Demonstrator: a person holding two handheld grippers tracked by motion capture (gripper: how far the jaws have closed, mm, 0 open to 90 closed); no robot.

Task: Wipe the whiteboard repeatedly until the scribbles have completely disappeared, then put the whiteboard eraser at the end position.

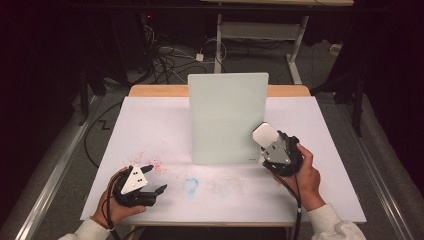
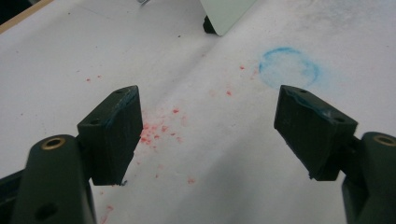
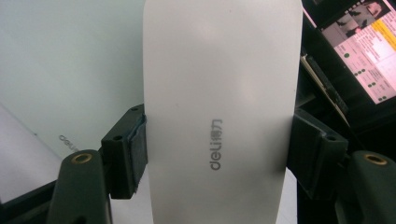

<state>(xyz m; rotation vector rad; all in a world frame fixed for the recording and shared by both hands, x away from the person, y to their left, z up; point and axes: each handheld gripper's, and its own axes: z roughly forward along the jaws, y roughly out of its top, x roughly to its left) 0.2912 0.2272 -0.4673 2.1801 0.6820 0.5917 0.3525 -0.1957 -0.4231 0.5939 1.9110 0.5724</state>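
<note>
— One item in hand: the white eraser (image 3: pixel 219 93), a rounded block marked "deli", clamped across its width by my right gripper (image 1: pixel 274 146). I hold it up against the lower right corner of the whiteboard (image 1: pixel 225 112), probably so its working face can meet the board flat.

— And the board itself?

— Standing upright near the middle of the table (image 1: pixel 150 125), face toward me, wiped side within reach; it looks clean from the high view. My guess is it stands on small dark feet, one showing at its bottom corner in the left gripper view.

— Second tool?

— My left gripper (image 1: pixel 150 182): jaws apart, nothing between them, resting low over the tabletop well apart from the board, kept out of the way. Beneath it, red specks (image 2: pixel 159 130); just beyond, a faint blue ring (image 2: pixel 289 67). Both look like marker residue.
</note>
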